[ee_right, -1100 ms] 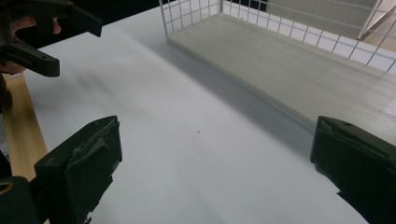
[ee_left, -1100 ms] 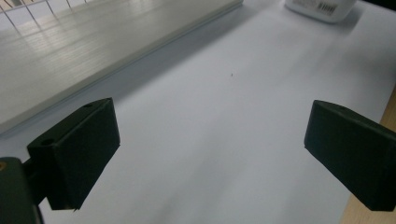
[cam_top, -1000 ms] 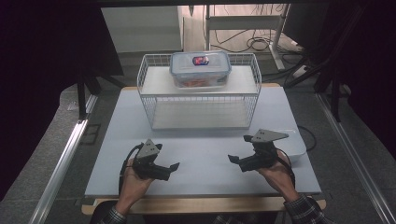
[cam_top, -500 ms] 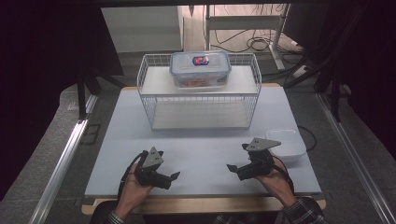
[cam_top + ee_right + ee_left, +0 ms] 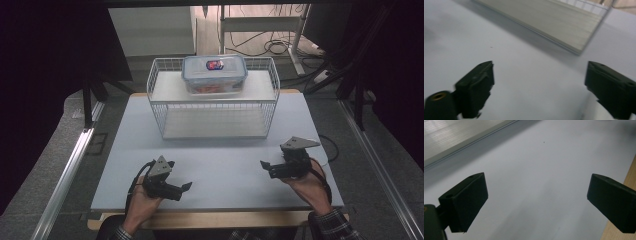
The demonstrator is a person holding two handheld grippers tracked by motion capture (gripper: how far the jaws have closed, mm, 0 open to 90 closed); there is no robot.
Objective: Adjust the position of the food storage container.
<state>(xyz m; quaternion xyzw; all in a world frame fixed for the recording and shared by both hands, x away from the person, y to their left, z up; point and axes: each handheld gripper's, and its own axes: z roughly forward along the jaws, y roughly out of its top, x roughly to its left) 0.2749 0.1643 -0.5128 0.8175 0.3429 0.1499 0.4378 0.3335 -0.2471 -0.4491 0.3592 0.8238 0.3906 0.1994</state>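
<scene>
A clear lidded container (image 5: 214,74) with a red-and-blue label stands on top of a white wire rack (image 5: 215,107) at the back of the table. My left gripper (image 5: 186,187) is held low over the near left of the pale tabletop (image 5: 225,155), pointing right. Its jaws (image 5: 536,202) stand wide open with nothing between them. My right gripper (image 5: 263,166) hovers at the near right and points left. It is also open (image 5: 539,85) over bare table. Both are well short of the rack.
The rack's lower shelf (image 5: 549,20) shows ahead of the right gripper and the same shelf (image 5: 449,135) ahead of the left. A wooden table edge (image 5: 630,175) runs near the left gripper. A white dish rim (image 5: 322,152) peeks out behind the right hand. Cables lie on the floor beyond.
Both grippers have drawn back a little toward the near edge of the table. The right one now covers most of the white dish. Jaws stay open.
</scene>
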